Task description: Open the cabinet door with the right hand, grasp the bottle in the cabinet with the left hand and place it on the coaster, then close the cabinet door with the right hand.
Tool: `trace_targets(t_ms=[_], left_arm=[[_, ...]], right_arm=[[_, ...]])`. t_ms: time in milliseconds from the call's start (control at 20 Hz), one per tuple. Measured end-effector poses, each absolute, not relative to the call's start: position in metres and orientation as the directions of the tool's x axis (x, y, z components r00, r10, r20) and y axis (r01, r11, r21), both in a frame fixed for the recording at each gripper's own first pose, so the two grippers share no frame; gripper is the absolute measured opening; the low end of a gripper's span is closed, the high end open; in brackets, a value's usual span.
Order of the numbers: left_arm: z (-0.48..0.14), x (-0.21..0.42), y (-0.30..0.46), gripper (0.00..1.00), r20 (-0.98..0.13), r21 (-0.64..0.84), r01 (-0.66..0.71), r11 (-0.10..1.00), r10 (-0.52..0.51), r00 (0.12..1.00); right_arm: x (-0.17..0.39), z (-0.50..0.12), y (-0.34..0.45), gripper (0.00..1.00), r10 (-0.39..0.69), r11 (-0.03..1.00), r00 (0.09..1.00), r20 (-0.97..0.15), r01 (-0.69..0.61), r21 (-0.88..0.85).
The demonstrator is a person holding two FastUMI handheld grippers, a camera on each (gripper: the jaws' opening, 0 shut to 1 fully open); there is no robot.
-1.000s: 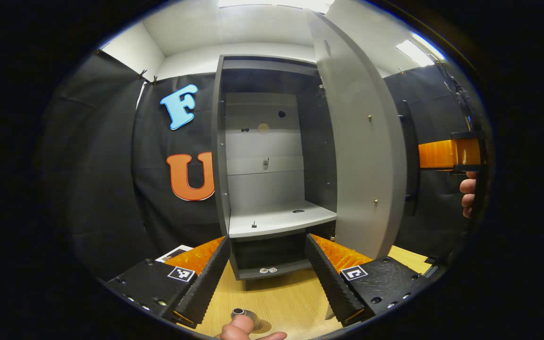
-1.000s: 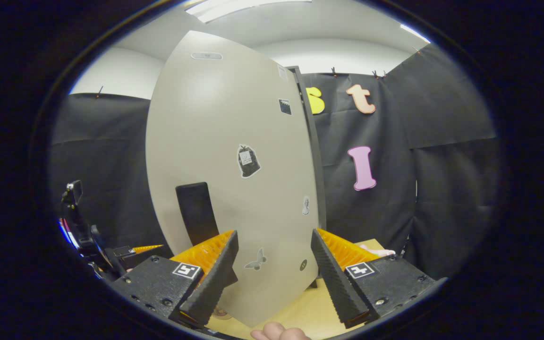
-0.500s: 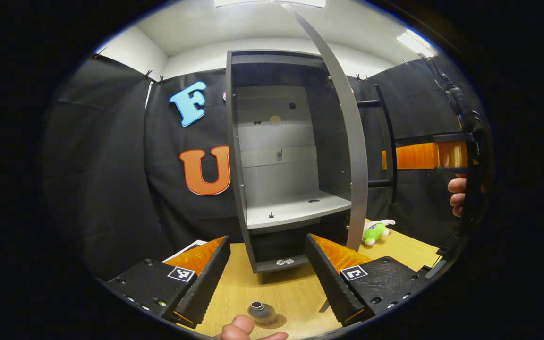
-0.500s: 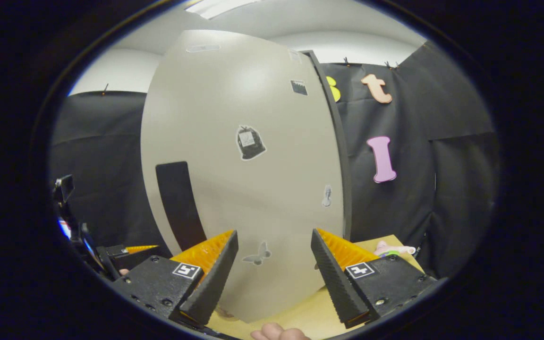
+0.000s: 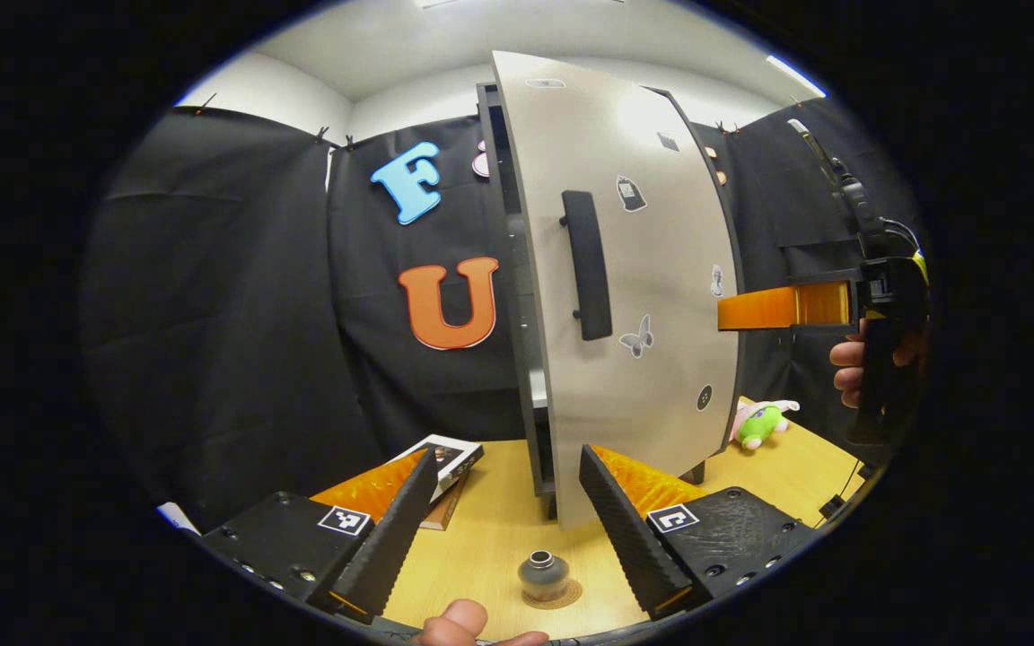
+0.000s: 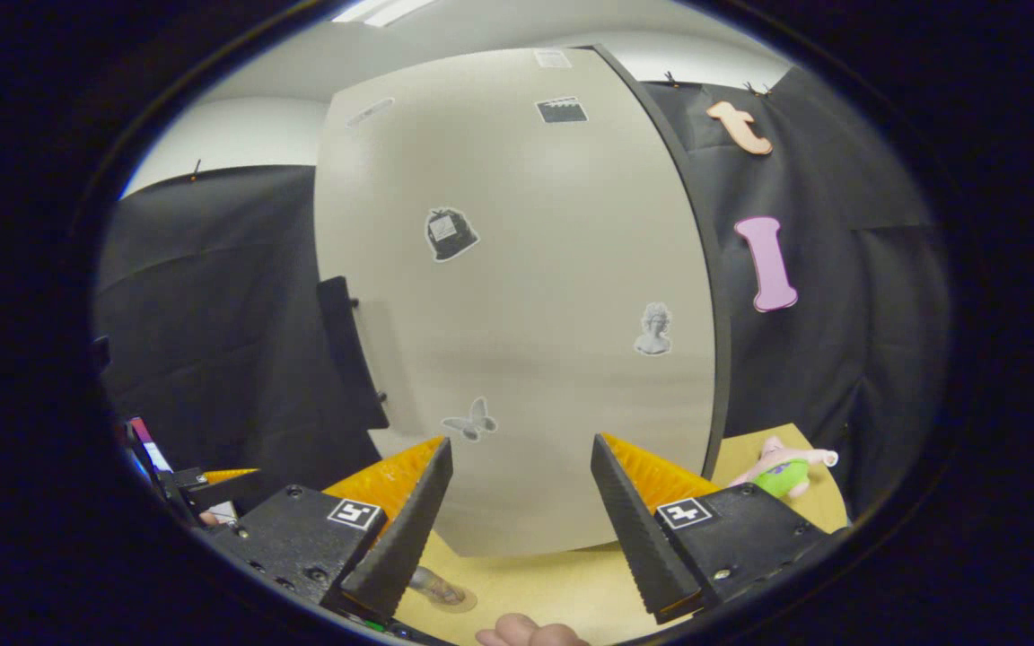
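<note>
The bottle (image 5: pixel 542 574) stands on the coaster (image 5: pixel 562 595) before the nearly closed cabinet door (image 5: pixel 638 269); both tools, left tool (image 5: pixel 506 525) and right tool (image 6: pixel 517 520), gape apart, empty

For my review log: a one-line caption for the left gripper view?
Bottle on coaster between open hand-held gripper fingers; cabinet door nearly closed.

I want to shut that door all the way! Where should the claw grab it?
Probably the black handle on the door, taken from the front with the claw's fingers on either side. It is a tall, thin bar standing off the flat door, near the edge that is still ajar. The rest of the door is smooth, with nothing to pinch.
</note>
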State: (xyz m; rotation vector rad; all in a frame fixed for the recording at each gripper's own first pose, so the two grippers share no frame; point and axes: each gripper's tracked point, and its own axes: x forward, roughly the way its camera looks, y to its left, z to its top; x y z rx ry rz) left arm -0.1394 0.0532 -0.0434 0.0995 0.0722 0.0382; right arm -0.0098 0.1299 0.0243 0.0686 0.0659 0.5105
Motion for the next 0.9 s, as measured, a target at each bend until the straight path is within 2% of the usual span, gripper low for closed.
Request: trace_targets(t_ms=[350,700,900], left_arm=[[-0.047,-0.161,0.071,0.96,-0.074,0.077,-0.135,0.988,0.141,0.987],[-0.047,-0.172,0.064,0.96,-0.078,0.05,-0.141,0.989,0.144,0.986],[-0.044,-0.171,0.063,0.96,-0.07,0.039,-0.125,0.991,0.128,0.989]], right_arm=[[0.0,0.006,0.171,0.97,0.575,0.818,0.81,-0.112,-0.568,0.087],[-0.011,-0.003,0.184,0.96,0.606,0.795,0.784,-0.137,-0.603,0.067],[-0.014,-0.005,0.171,0.97,0.573,0.819,0.808,-0.136,-0.572,0.049]])
